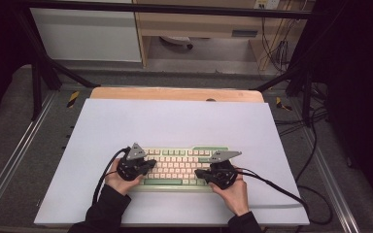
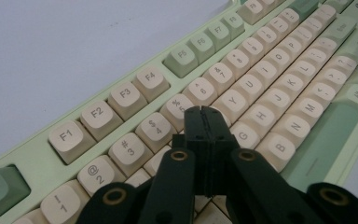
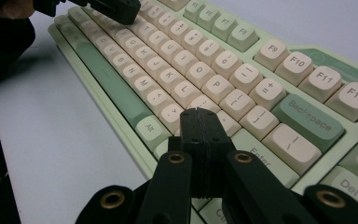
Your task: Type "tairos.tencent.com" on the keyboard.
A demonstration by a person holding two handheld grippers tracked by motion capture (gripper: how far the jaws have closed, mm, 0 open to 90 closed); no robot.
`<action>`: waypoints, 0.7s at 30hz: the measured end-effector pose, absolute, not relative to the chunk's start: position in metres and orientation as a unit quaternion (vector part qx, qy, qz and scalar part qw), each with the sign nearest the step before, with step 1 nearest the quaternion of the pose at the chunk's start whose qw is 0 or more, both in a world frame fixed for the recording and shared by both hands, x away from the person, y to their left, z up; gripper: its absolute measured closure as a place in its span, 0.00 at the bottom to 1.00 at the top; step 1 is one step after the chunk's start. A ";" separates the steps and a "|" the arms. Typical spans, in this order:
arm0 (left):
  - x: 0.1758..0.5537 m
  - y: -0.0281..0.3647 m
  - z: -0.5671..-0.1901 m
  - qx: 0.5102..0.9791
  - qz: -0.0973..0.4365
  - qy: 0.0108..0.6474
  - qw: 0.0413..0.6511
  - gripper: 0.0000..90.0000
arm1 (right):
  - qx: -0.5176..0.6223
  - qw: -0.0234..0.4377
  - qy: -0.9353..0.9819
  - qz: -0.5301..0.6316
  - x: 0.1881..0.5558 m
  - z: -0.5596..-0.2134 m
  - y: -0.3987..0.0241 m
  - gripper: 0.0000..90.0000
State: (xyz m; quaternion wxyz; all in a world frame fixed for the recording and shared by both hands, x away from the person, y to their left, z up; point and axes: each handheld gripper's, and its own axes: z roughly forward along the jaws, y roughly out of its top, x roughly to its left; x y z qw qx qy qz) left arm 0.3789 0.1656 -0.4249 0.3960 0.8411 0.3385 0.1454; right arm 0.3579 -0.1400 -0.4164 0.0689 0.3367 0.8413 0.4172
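The mint-green keyboard (image 1: 177, 167) lies near the front of the white counter (image 1: 175, 121). The left claw (image 2: 203, 111) hovers with jaws pressed together over the T and G keys; the right claw (image 3: 198, 113), likewise closed and empty, hangs near the apostrophe key. Either blunt tip could strike two neighbouring keys, or push the board sliding across the smooth sheet.

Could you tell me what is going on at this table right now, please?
A person holds a hand-held gripper in each hand over a pale green keyboard that lies on a white sheet. The left hand-held gripper is shut, its tip above the keys near T and G. The right hand-held gripper is also shut, poised over the keys near Enter. Neither holds anything.
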 end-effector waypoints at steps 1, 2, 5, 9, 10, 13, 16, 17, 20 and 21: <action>0.378 0.166 -0.424 0.841 0.145 0.338 0.396 1.00 | 0.337 0.069 0.841 0.417 0.358 -0.416 -0.140 1.00; 0.378 0.166 -0.424 0.841 0.145 0.337 0.397 1.00 | 0.336 0.069 0.841 0.417 0.358 -0.416 -0.140 1.00; 0.377 0.168 -0.422 0.840 0.144 0.337 0.400 1.00 | 0.336 0.069 0.841 0.418 0.358 -0.416 -0.140 1.00; 0.374 0.171 -0.420 0.839 0.144 0.336 0.403 1.00 | 0.337 0.069 0.840 0.420 0.358 -0.415 -0.140 1.00; 0.373 0.172 -0.419 0.839 0.144 0.336 0.403 1.00 | 0.338 0.069 0.839 0.421 0.358 -0.415 -0.140 1.00; 0.370 0.176 -0.417 0.837 0.143 0.337 0.406 1.00 | 0.337 0.069 0.838 0.424 0.358 -0.415 -0.140 1.00; 0.366 0.182 -0.415 0.834 0.144 0.339 0.410 1.00 | 0.339 0.068 0.836 0.425 0.358 -0.414 -0.140 1.00; 0.365 0.185 -0.414 0.834 0.144 0.340 0.410 1.00 | 0.339 0.065 0.836 0.426 0.358 -0.414 -0.140 1.00; 0.362 0.191 -0.412 0.831 0.145 0.343 0.413 1.00 | 0.338 0.062 0.834 0.432 0.359 -0.413 -0.139 1.00; 0.362 0.193 -0.411 0.831 0.144 0.344 0.414 1.00 | 0.339 0.062 0.833 0.433 0.359 -0.413 -0.139 1.00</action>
